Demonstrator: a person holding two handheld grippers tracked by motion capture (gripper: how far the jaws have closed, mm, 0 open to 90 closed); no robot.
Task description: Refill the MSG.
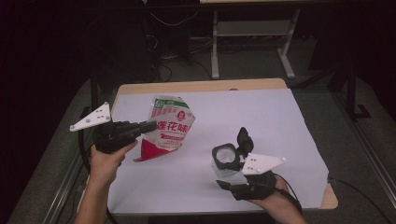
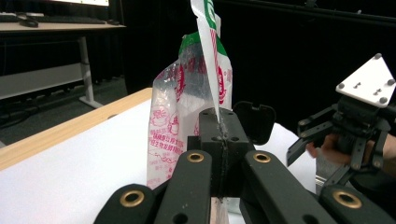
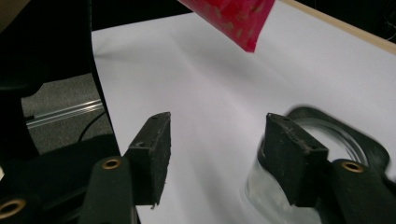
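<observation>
A snack bag (image 1: 170,127), white and red with a green top, hangs tilted above the white table cover, and my left gripper (image 1: 150,126) is shut on its left edge. In the left gripper view the jaws (image 2: 220,125) pinch the bag's seam, and the bag (image 2: 180,100) rises upright beyond them. A clear jar (image 1: 225,159) with a black flip lid (image 1: 244,137) standing open sits right of centre. My right gripper (image 1: 229,177) is beside the jar on its near side, open. In the right gripper view nothing lies between the jaws (image 3: 215,133); the jar (image 3: 261,191) is behind the right jaw.
A white sheet (image 1: 261,116) covers the wooden table (image 1: 196,86). The bag's red bottom corner (image 3: 236,21) hangs above the sheet, beyond the right jaws. Desk legs and cables stand on the dark floor beyond the far edge. The right gripper (image 2: 322,140) appears past the jar lid (image 2: 254,120).
</observation>
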